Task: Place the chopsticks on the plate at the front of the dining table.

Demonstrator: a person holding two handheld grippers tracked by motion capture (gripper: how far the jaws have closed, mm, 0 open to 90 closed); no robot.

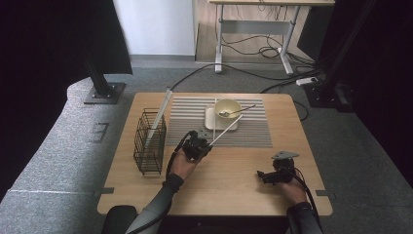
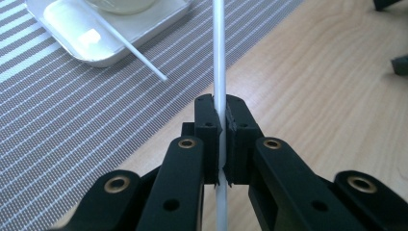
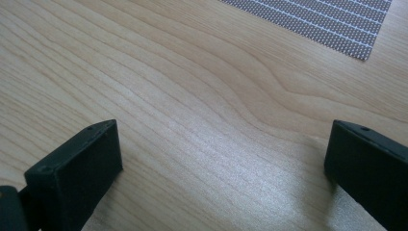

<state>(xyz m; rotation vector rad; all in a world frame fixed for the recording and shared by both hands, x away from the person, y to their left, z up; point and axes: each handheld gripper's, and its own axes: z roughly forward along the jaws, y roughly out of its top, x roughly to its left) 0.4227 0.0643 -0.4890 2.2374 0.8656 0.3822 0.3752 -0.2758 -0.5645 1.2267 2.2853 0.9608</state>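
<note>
The left gripper [image 1: 207, 142] is clamped on a white chopstick [image 2: 219, 57], its jaws pinched tight around the thin stick just off the near edge of the striped mat [image 1: 185, 127], with the stick slanting up toward the tray [image 1: 210, 120] that carries the bowl [image 1: 228, 108]. A second chopstick [image 2: 132, 47] lies with one end on that tray and its tip out on the mat. The likely step is carrying the held stick to the wire basket [image 1: 150, 141] by the table's left edge, where another long white utensil [image 1: 161, 111] already stands. To do it well, the stick should be kept gripped near its lower part so it does not swivel between the narrow pads, then turned upright before it reaches the basket's rim and lowered straight in; a slanted entry could catch on the wires or knock the utensil already inside. The right gripper [image 1: 267, 176] rests near the table's front right corner with its jaws standing wide apart over bare wood, holding nothing.
</note>
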